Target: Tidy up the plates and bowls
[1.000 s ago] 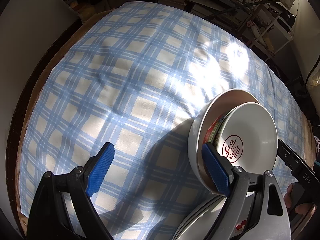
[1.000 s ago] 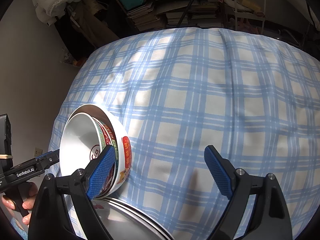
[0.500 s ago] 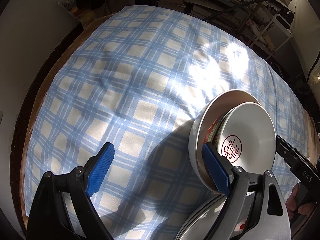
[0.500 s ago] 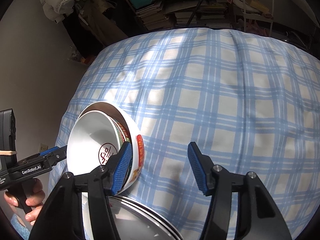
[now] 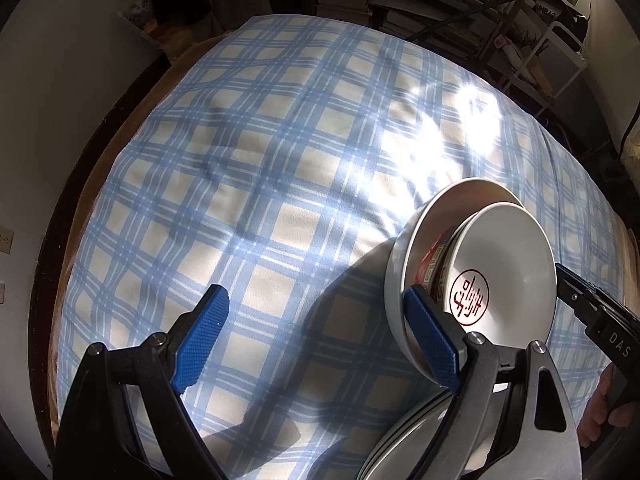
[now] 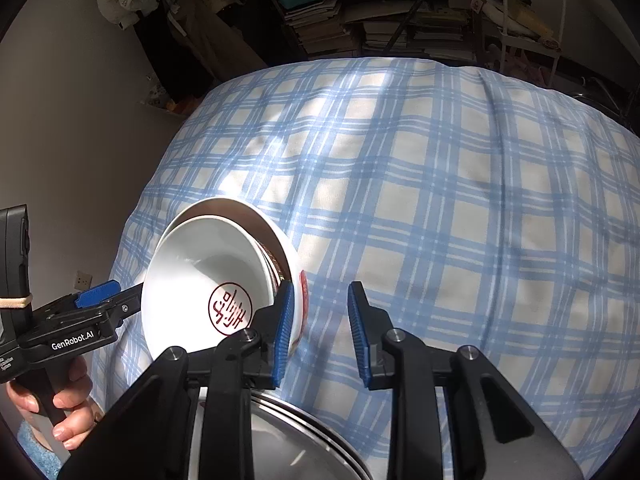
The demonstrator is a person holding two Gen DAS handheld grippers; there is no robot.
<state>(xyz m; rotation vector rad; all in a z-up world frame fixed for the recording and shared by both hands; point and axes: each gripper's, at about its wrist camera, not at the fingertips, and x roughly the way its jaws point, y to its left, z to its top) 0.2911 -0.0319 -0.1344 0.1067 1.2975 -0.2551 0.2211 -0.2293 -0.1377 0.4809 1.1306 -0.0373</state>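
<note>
Blue-checked cloth covers the tabletop in the left wrist view, where the left tool gapes wide and empty, its right pad beside the nested bowls at three o'clock. From the right wrist view, the right tool is closing with nothing between its pads, the bowls just left at nine o'clock, tilted above stacked plates.

Table under a blue-and-white plaid tablecloth, brown wooden edge showing at left. Bright sun patch on the cloth, hard shadows. Plain grey wall with an outlet. Behind: cluttered shelves of stacked books, white metal rack.
</note>
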